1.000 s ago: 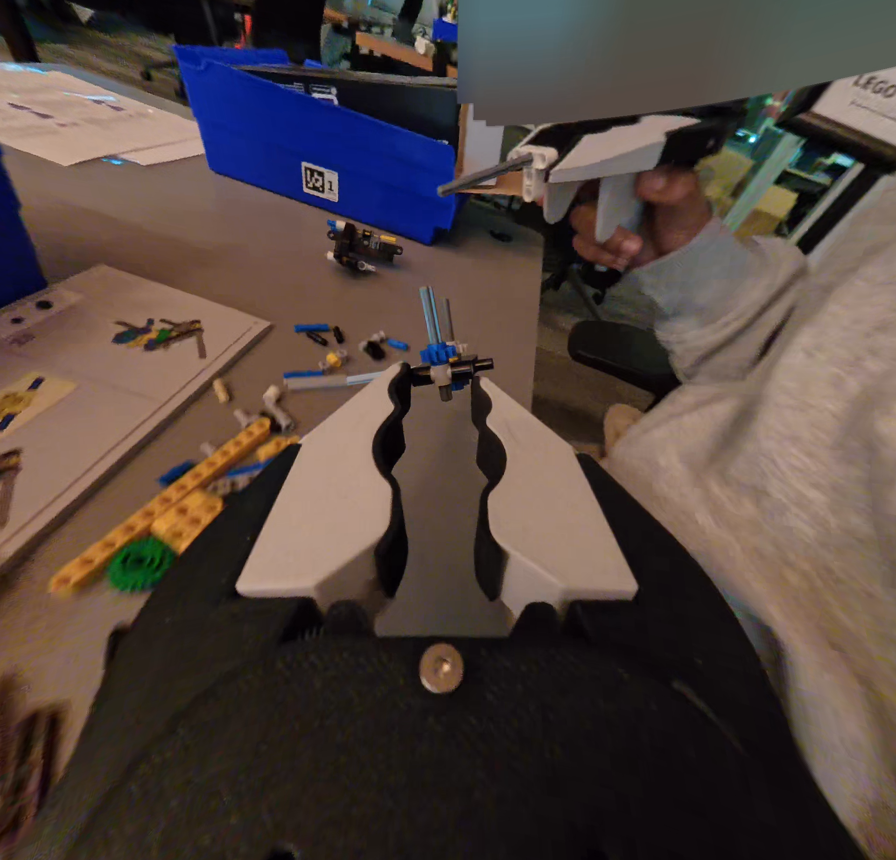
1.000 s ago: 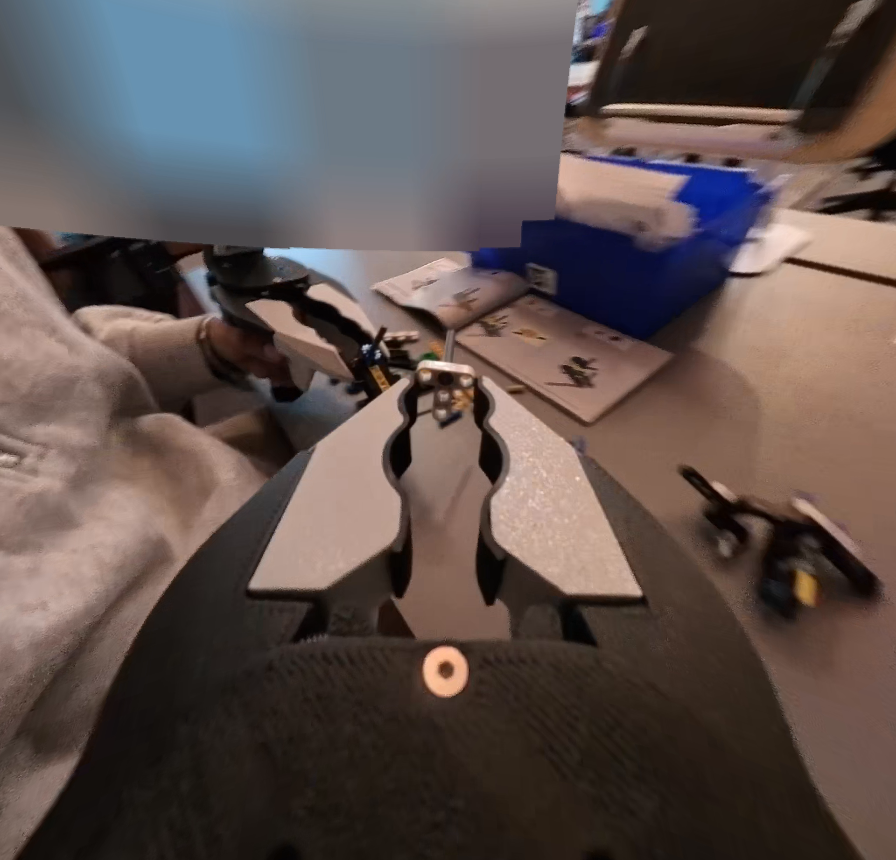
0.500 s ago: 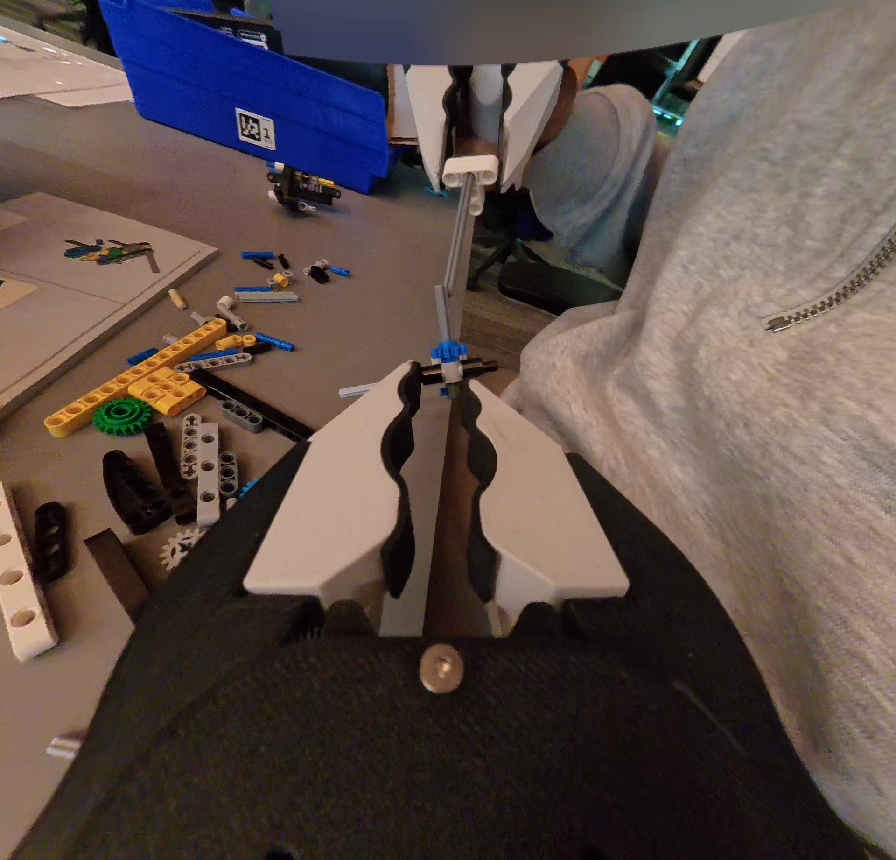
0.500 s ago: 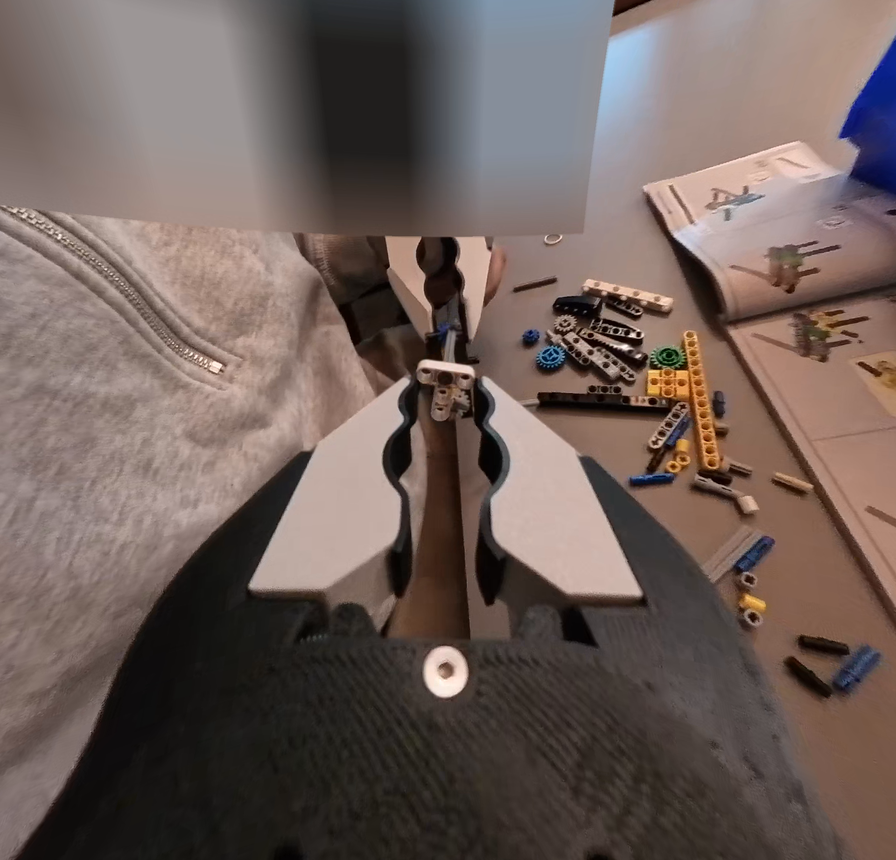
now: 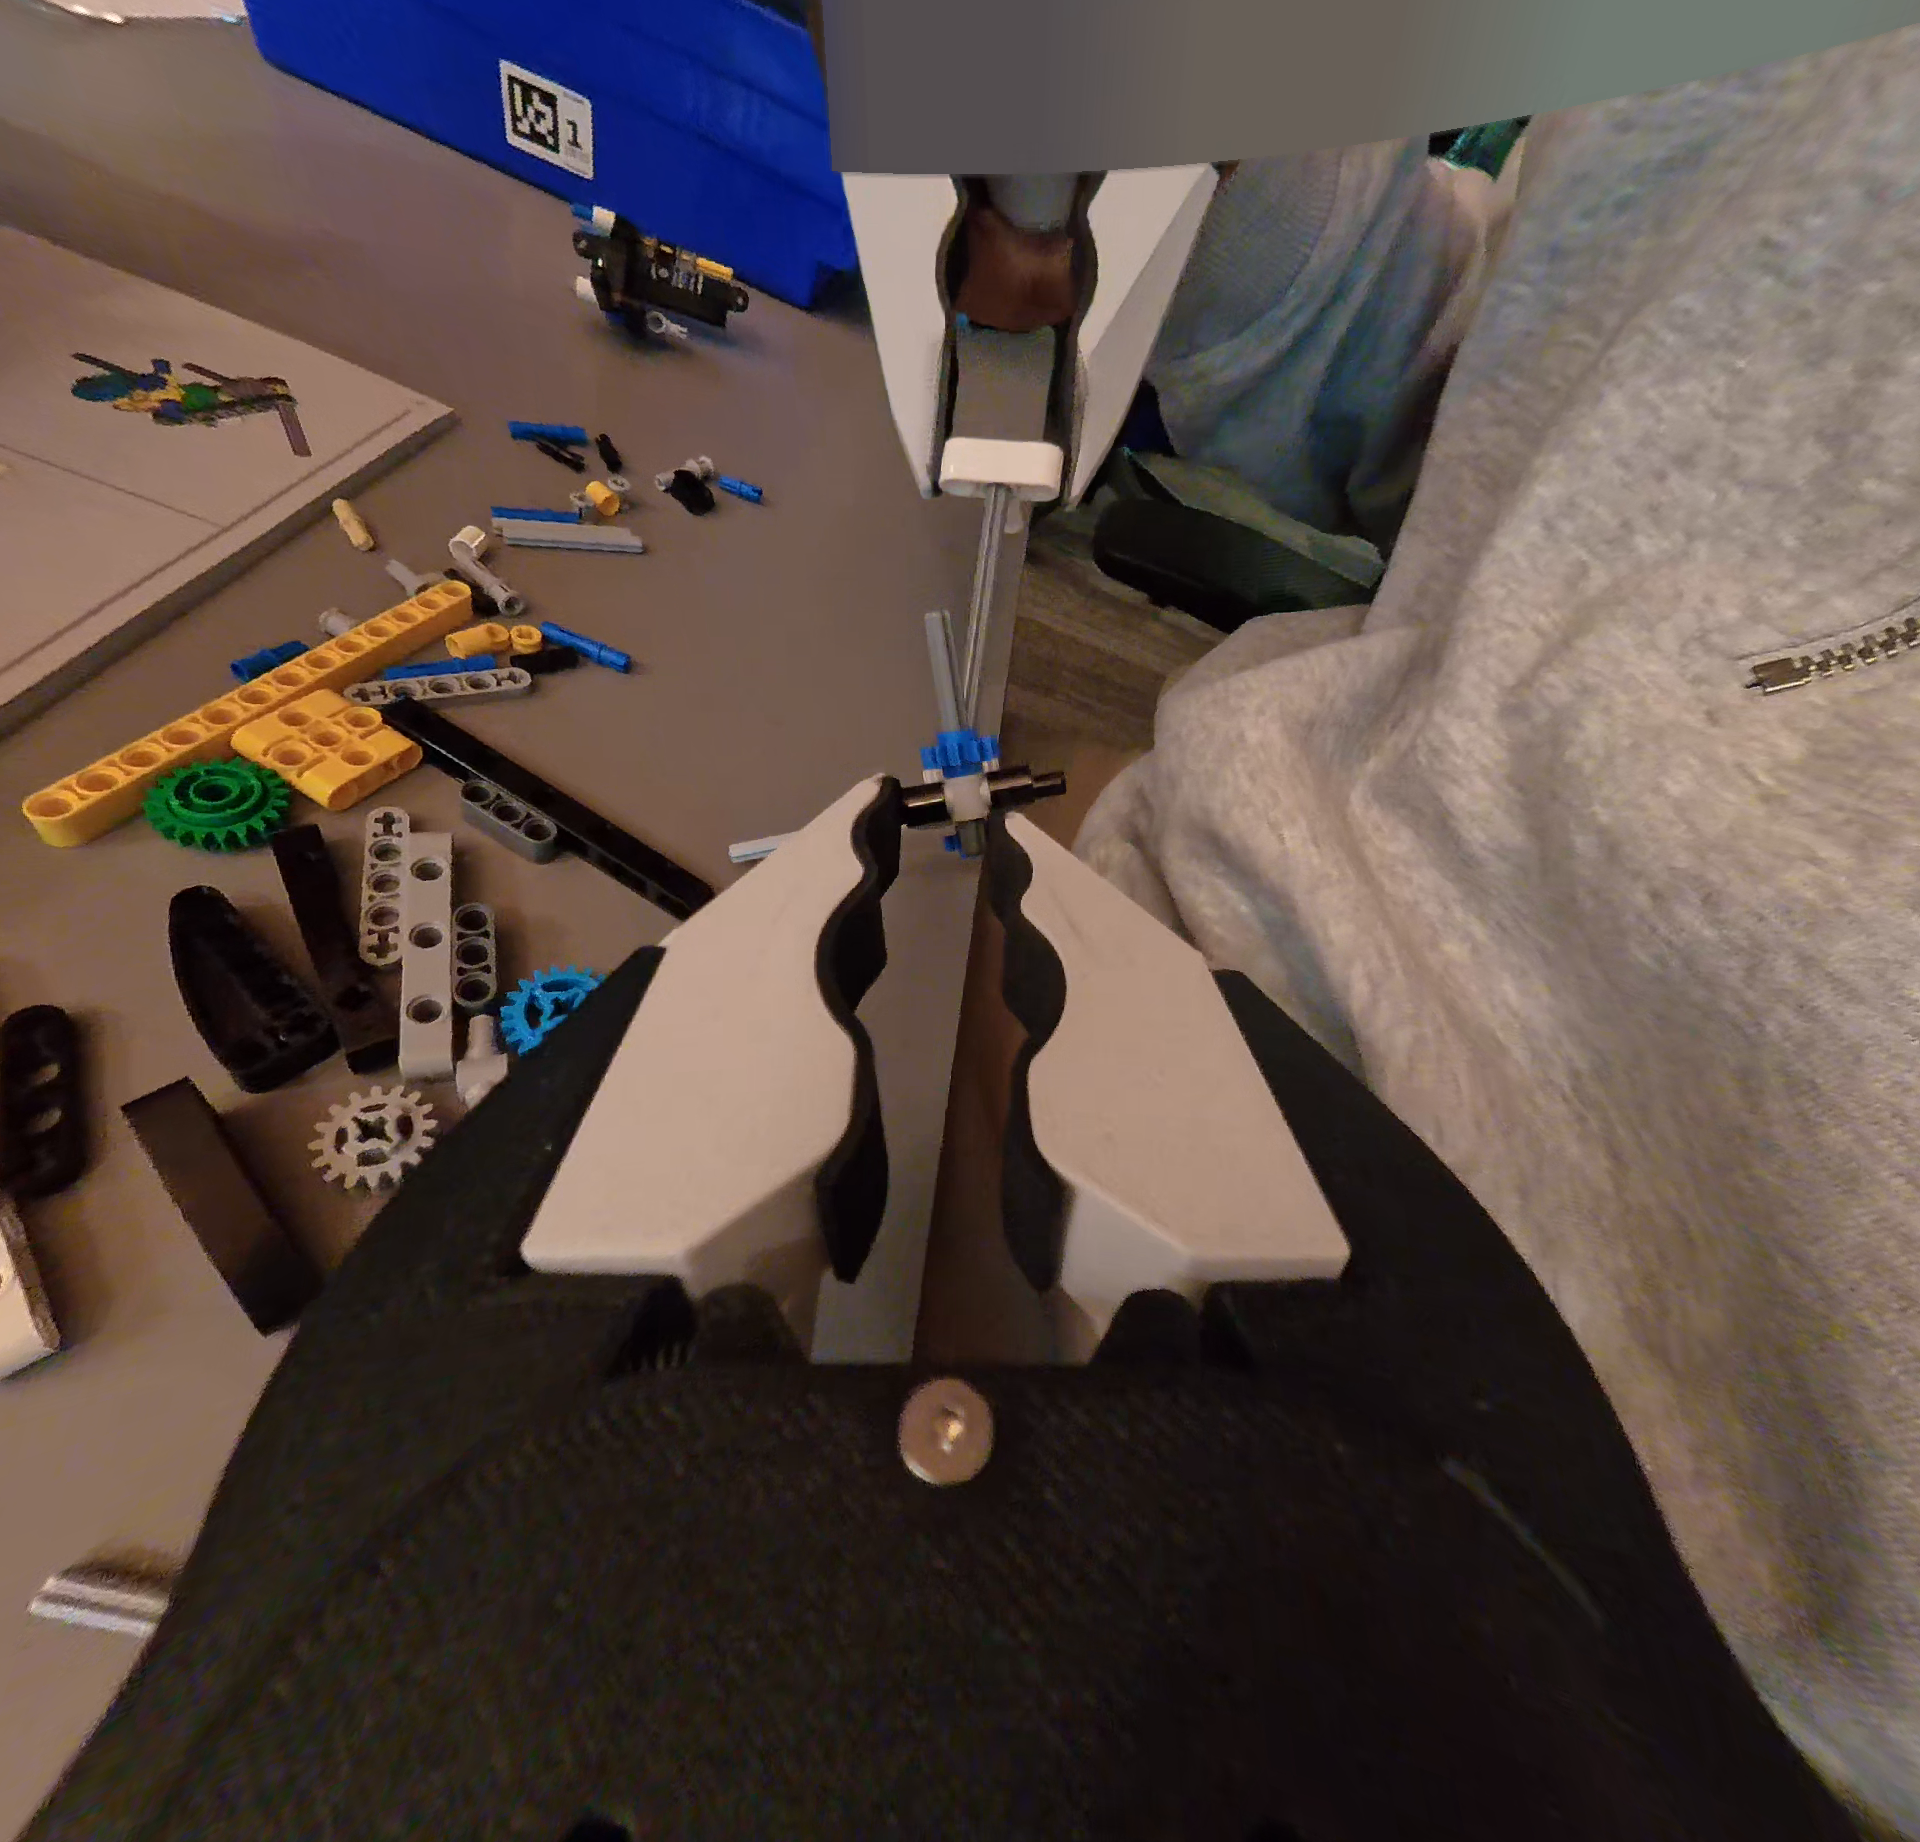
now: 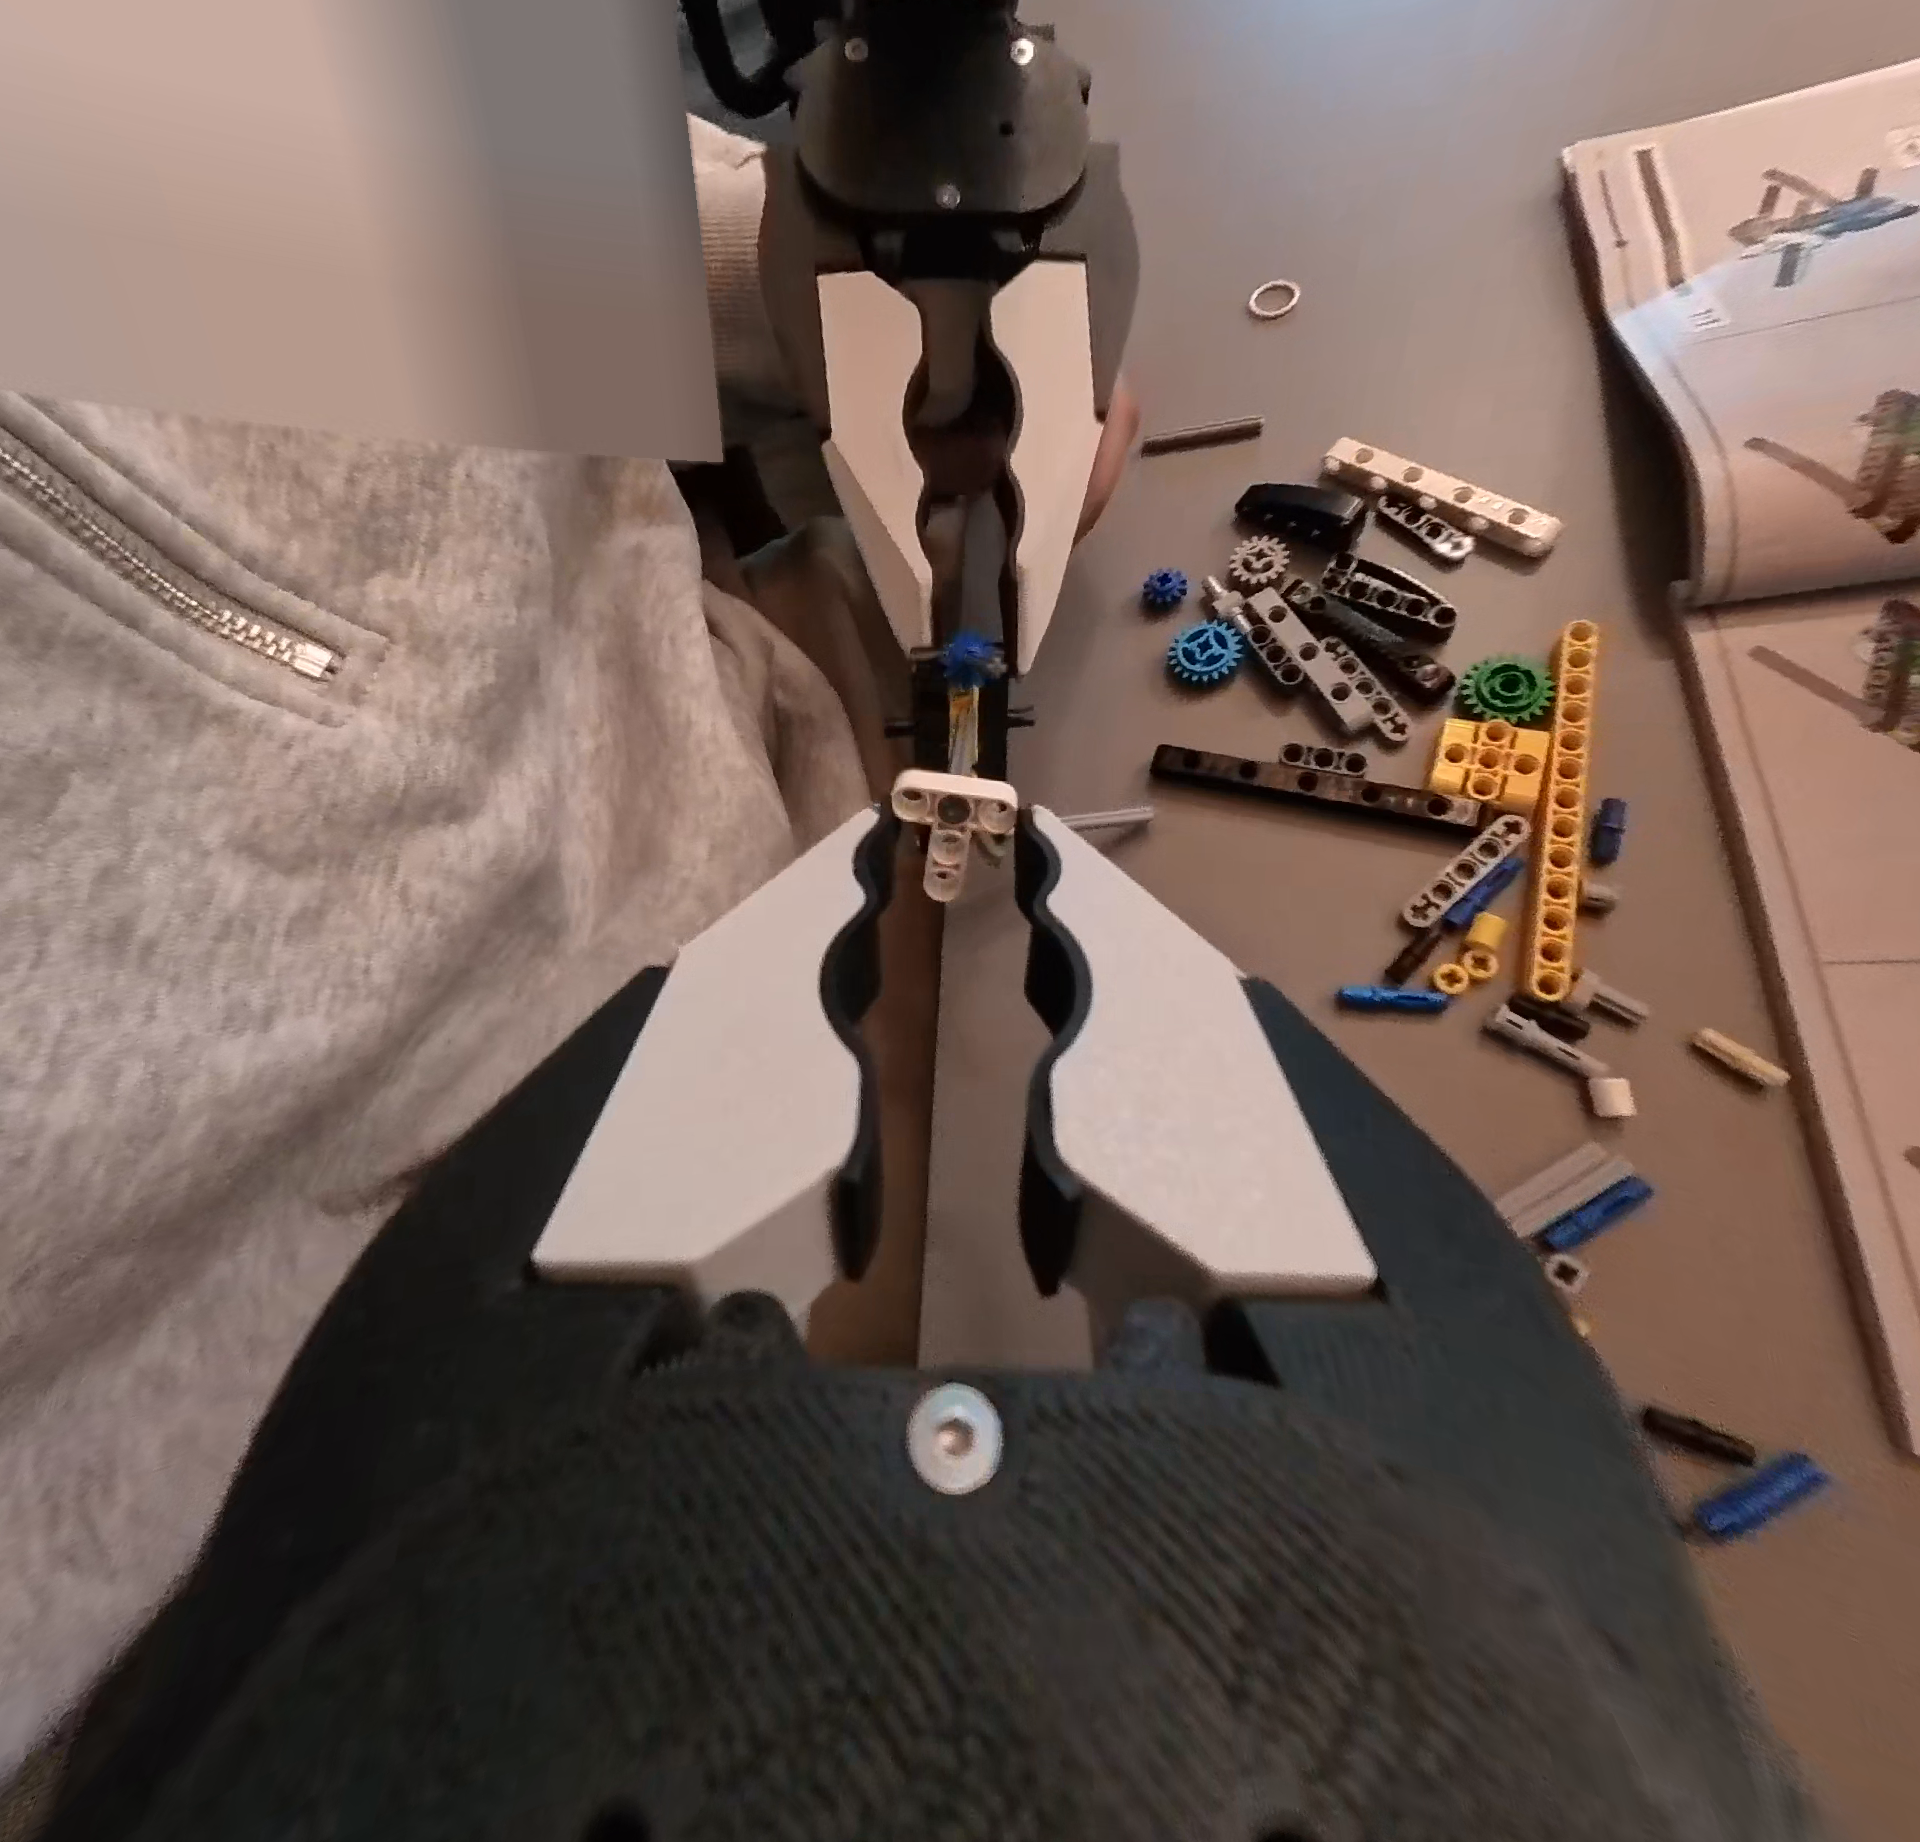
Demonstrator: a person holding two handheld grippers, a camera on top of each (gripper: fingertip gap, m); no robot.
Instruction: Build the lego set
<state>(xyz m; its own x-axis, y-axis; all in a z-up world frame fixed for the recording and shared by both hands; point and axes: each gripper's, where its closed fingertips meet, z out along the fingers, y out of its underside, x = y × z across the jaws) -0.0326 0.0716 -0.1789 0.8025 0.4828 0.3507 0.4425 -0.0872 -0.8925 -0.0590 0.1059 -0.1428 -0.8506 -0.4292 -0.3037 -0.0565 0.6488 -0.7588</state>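
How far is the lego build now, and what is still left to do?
Early stage. Done: one small black sub-assembly stands by the blue bin. In hand: the left hand-held gripper grips a blue-gear piece; the right hand-held gripper holds a white connector on a grey axle. Left: many loose beams and gears, including the yellow beam.

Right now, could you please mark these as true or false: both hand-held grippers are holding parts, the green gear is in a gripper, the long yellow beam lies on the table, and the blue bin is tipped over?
1. Both hand-held grippers hold parts. True: the left hand-held gripper is shut on the blue gear piece, and the right hand-held gripper on the white piece.
2. The green gear is in a gripper. False: it lies on the table.
3. The long yellow beam lies on the table. True.
4. The blue bin is tipped over. False: it stands upright.
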